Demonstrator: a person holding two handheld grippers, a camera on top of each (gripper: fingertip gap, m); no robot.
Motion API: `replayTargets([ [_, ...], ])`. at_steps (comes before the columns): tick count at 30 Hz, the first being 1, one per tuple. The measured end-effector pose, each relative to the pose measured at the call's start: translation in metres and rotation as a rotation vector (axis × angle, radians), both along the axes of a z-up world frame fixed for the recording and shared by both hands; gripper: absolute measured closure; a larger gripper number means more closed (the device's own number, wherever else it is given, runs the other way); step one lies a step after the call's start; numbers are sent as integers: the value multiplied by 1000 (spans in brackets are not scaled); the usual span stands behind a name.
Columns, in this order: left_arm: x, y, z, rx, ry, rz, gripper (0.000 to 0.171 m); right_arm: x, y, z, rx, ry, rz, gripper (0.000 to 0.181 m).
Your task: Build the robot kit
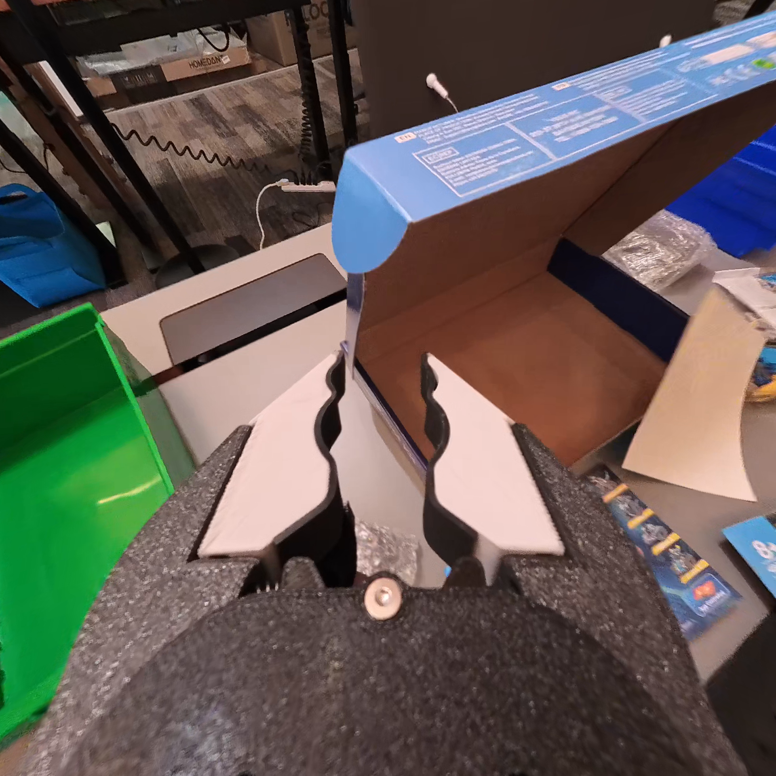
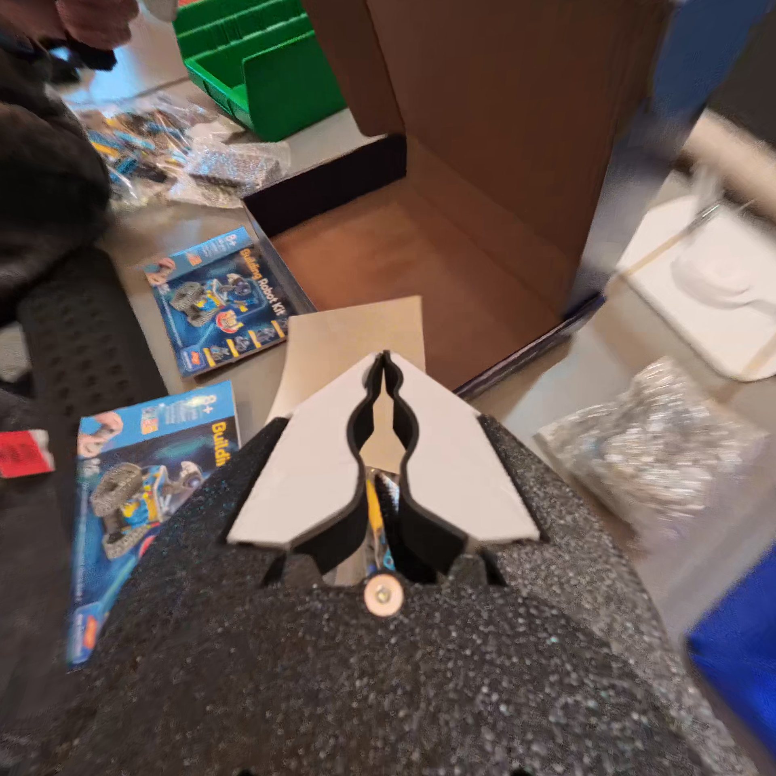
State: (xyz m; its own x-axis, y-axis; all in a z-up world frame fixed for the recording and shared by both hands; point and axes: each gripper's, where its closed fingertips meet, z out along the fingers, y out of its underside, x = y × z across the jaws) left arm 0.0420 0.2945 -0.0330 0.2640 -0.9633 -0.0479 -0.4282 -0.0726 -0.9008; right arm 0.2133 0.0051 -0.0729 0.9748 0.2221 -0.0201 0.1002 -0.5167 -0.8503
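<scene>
In the left wrist view an open blue cardboard box (image 1: pixel 525 378) with a brown inside stands on the table, its lid (image 1: pixel 546 138) raised. My left gripper (image 1: pixel 382 357) is open. Its fingers straddle the box's near left wall without pressing on it. A beige card sheet (image 1: pixel 693 399) leans at the box's right side. In the right wrist view my right gripper (image 2: pixel 384 355) is shut, tips together just above that beige card (image 2: pixel 357 331), in front of the same box (image 2: pixel 462 252). I cannot tell whether the tips touch the card. A bag of yellow and blue parts (image 2: pixel 373 504) shows between the finger bases.
A green bin (image 1: pixel 71 420) and a white windowed carton (image 1: pixel 252 302) stand left of the box. Two blue booklets (image 2: pixel 218 302) (image 2: pixel 155 483), clear bags of parts (image 2: pixel 159 138), a silvery bag (image 2: pixel 655 453), green bins (image 2: pixel 268 75) and a blue bin (image 2: pixel 735 651) surround it. A person's hand (image 2: pixel 96 17) is at top left. My right fingertips sit around 35 cm from my left ones.
</scene>
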Motion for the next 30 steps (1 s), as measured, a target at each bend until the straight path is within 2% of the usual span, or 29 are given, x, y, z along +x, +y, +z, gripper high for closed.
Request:
replayTargets([
  [3, -8, -10, 7, -60, -50, 5, 136, -18, -26, 38, 98, -295, -15, 181],
  [5, -7, -12, 11, -98, -70, -1, 136, -16, -38, 44, 103, -418, -76, 181],
  [7, -4, -5, 13, -105, -90, 33, 136, -7, -42, 29, 30, -384, -120, 181],
  [9, 3, 5, 5, -93, -82, 70, 134, 8, -32, 19, 29, -277, -181, 181],
  [12, 24, 12, -18, -125, -84, 69, 113, 42, 1, 20, 107, -131, -308, 140],
  [15, 47, 20, -40, -140, -66, 75, 102, 73, 43, 4, 130, -130, -395, 114],
  [17, 58, 25, -47, -142, -47, 87, 103, 86, 70, -22, 38, -162, -413, 115],
  [19, 63, 23, -42, -133, -69, 79, 112, 92, 91, -34, 0, -135, -429, 119],
  [22, 66, 16, -26, -121, -119, 57, 121, 84, 113, -17, 101, -93, -404, 136],
  [26, 65, 18, -21, -97, -111, 74, 120, 82, 130, -18, 69, -93, -400, 137],
  [30, 49, 7, -43, -75, -17, 51, 125, 68, 121, -40, -27, -89, -358, 134],
])
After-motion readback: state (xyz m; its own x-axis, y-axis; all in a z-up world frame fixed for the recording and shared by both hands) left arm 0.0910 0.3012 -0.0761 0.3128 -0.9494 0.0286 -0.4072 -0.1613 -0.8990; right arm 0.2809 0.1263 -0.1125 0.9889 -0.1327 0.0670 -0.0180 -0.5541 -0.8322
